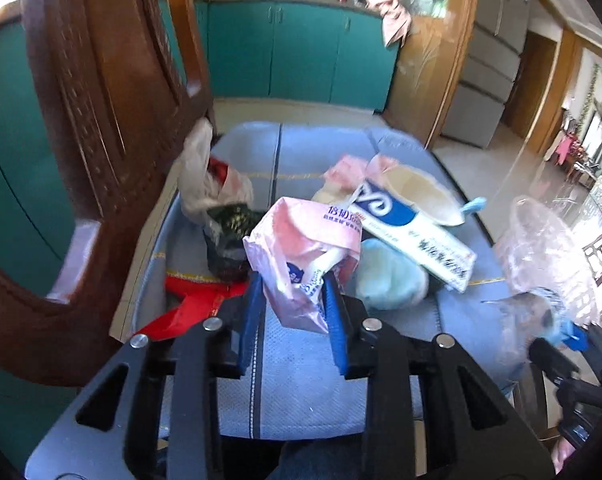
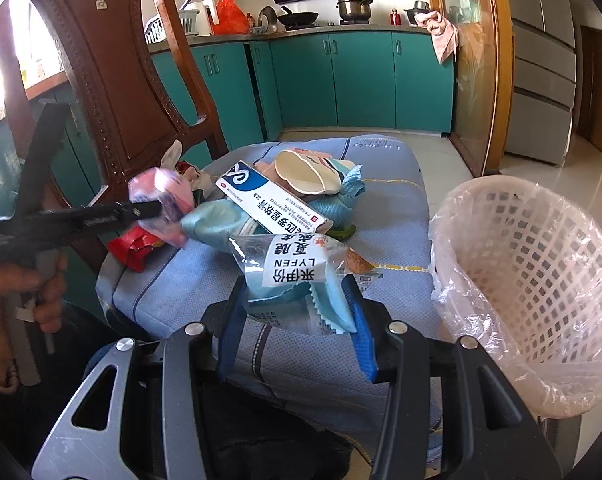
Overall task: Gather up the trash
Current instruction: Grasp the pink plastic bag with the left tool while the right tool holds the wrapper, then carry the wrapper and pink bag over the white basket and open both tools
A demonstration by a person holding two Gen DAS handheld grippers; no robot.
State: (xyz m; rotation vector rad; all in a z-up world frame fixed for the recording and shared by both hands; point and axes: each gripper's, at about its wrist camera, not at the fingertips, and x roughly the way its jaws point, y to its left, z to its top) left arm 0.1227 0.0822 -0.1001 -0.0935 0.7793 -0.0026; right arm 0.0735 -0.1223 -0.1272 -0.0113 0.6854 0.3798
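Trash lies heaped on a blue quilted cushion (image 2: 381, 216) on a carved wooden chair (image 2: 101, 80), two pieces of it held up by grippers. The left gripper (image 1: 293, 292) has its blue fingers closed on a crumpled pink plastic wrapper (image 1: 301, 248) with blue print, lifted just above the cushion; its lower end hides the gap between the fingers. The right gripper (image 2: 297, 300) pinches a clear and light-blue crinkly wrapper (image 2: 289, 276) with a white label and a zigzag edge. Behind them one white and blue cardboard box (image 2: 273, 200) lies flat across a soft light-blue bundle (image 2: 217, 224), too folded to identify. Two cream oval pads (image 2: 305, 176) rest at the far end of the heap. A red scrap (image 2: 133, 248) and a thin white plastic bag (image 1: 209, 184) with something dark inside sit against the chair back, partly covered. One white lattice basket (image 2: 541, 264) lined with clear plastic film stands at the right, tilted, its base cut off by the frame. A hand (image 2: 33, 292) on the left gripper's handle shows only in part. Teal cabinets (image 2: 361, 80) line the far wall, blurred in the left view.
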